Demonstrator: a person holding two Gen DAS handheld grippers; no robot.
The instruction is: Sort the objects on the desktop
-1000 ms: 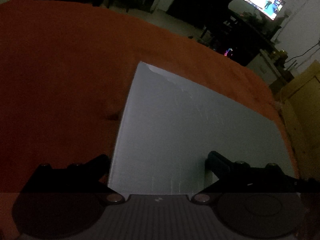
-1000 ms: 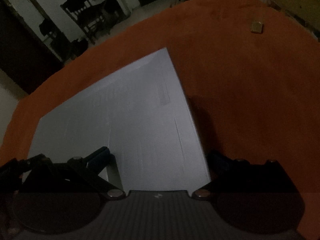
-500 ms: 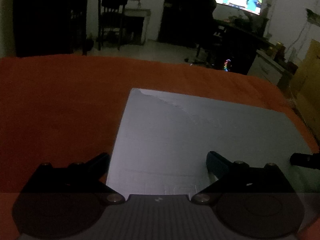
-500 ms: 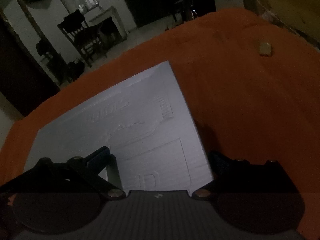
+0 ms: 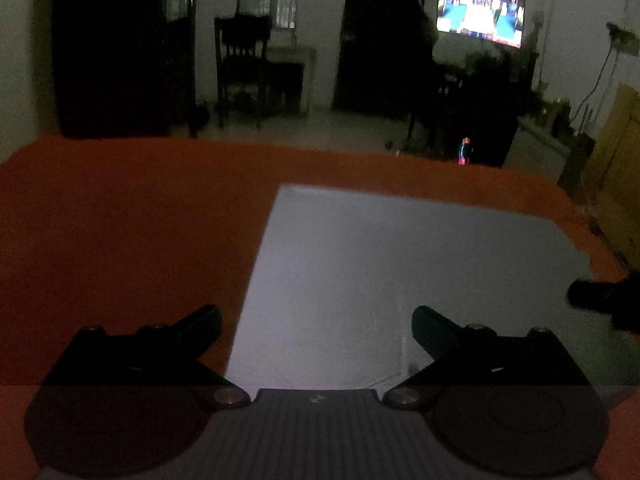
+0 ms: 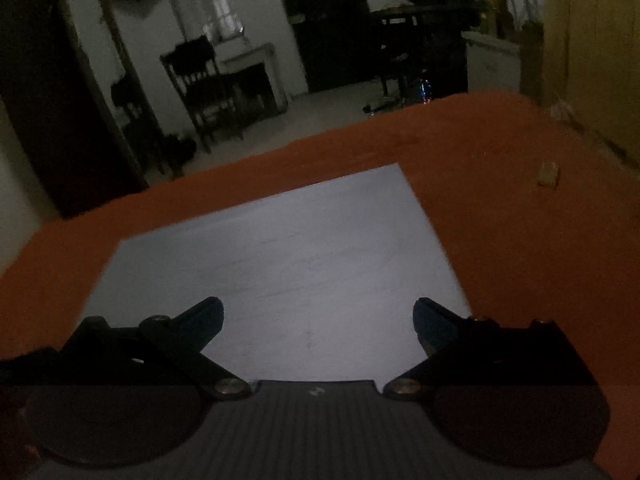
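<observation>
A large flat grey sheet [image 5: 400,272] lies on the orange tablecloth [image 5: 120,240]. My left gripper [image 5: 316,322] hangs open over the sheet's near left edge, nothing between its fingers. In the right wrist view the same grey sheet [image 6: 288,256] fills the middle, and my right gripper [image 6: 318,316] stands open above its near edge, holding nothing. A small tan block [image 6: 547,174] rests on the cloth at the far right. A dark fingertip of the other gripper [image 5: 600,300] pokes in at the right edge of the left wrist view.
The room is dim. Beyond the table's far edge stand a dark chair [image 5: 244,72] with a small table, a dark doorway [image 5: 380,40] and a lit television [image 5: 480,16]. A yellowish cabinet [image 5: 616,152] stands at the right.
Both views have tilted up from looking down on the sheet to looking across it into the room. The other gripper's tip has come into the left wrist view. Both grippers stay open.
</observation>
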